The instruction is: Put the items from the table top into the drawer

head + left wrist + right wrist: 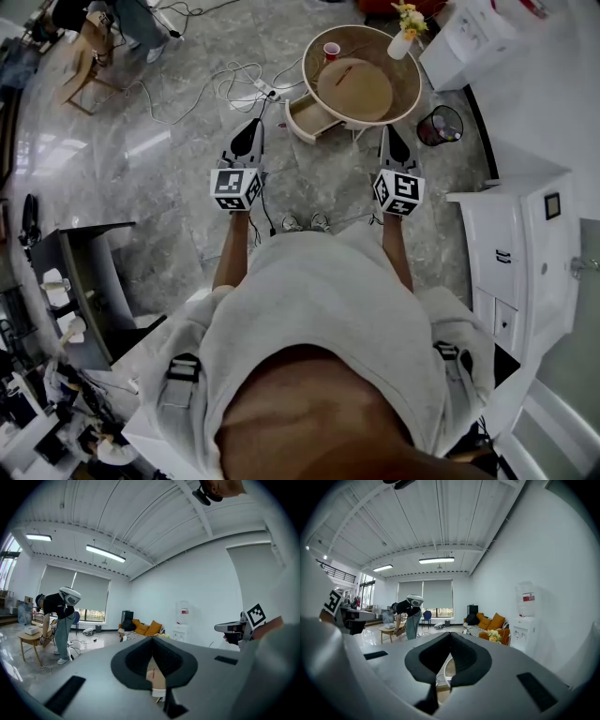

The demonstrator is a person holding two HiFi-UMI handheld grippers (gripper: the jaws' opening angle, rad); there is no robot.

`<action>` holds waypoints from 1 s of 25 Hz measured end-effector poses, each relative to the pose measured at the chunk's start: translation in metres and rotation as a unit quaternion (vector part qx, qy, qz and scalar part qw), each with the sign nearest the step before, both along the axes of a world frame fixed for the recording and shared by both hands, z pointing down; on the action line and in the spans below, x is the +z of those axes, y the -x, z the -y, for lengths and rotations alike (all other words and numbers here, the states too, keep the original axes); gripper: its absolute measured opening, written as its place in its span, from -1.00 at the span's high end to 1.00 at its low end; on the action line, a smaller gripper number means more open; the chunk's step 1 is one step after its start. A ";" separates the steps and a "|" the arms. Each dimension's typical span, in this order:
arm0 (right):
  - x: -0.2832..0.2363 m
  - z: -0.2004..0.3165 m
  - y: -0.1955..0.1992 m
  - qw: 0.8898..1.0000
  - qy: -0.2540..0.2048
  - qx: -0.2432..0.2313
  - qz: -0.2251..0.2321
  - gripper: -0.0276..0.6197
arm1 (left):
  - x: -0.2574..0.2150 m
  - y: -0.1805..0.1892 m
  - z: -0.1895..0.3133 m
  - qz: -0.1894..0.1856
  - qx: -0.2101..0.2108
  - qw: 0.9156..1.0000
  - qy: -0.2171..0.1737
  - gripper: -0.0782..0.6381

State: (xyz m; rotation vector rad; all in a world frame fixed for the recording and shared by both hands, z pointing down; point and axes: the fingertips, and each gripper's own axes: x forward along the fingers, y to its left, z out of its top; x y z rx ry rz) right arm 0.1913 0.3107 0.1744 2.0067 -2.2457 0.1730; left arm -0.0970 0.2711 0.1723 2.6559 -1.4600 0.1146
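Grey marble floor (187, 216); white walls (543, 564); ribbed white ceiling (417, 522), strip lights (436, 560) lit; wide window (438, 612), blinds (425, 592) part lowered; sofa (480, 631), orange cushions (497, 620); water dispenser (525, 620); low wooden table (32, 639); white cabinet (511, 253).

A dark waste bin (441, 125) is standing on the marble floor (169, 159) near a white cabinet (511, 253). White cables (225, 80) are trailing across the floor. A person (61, 616) is bending forward near a sofa (140, 629) and a water dispenser (182, 620).
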 end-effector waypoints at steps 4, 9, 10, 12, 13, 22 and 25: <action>0.000 -0.002 -0.011 1.000 -0.004 -0.005 0.001 0.84 | -0.001 -0.014 -0.004 0.005 0.000 1.000 -0.003 0.74; 0.001 -0.002 -0.024 1.000 -0.005 -0.013 0.002 0.84 | -0.003 -0.029 -0.008 0.008 -0.003 1.000 -0.007 0.74; 0.002 -0.002 -0.026 1.000 -0.005 -0.015 0.002 0.84 | -0.002 -0.031 -0.009 0.008 -0.005 1.000 -0.006 0.74; 0.004 -0.001 -0.030 1.000 -0.003 -0.018 0.003 0.84 | 0.000 -0.035 -0.010 0.009 -0.007 1.000 -0.005 0.74; 0.005 -0.001 -0.032 1.000 -0.002 -0.019 0.004 0.84 | 0.000 -0.037 -0.010 0.009 -0.008 1.000 -0.005 0.74; 0.008 0.017 -0.041 1.000 0.000 -0.026 0.002 0.84 | 0.005 -0.045 0.002 0.010 -0.012 1.000 -0.002 0.74; 0.011 0.026 -0.040 1.000 0.002 -0.027 0.002 0.84 | 0.006 -0.046 0.011 0.011 -0.011 1.000 -0.001 0.74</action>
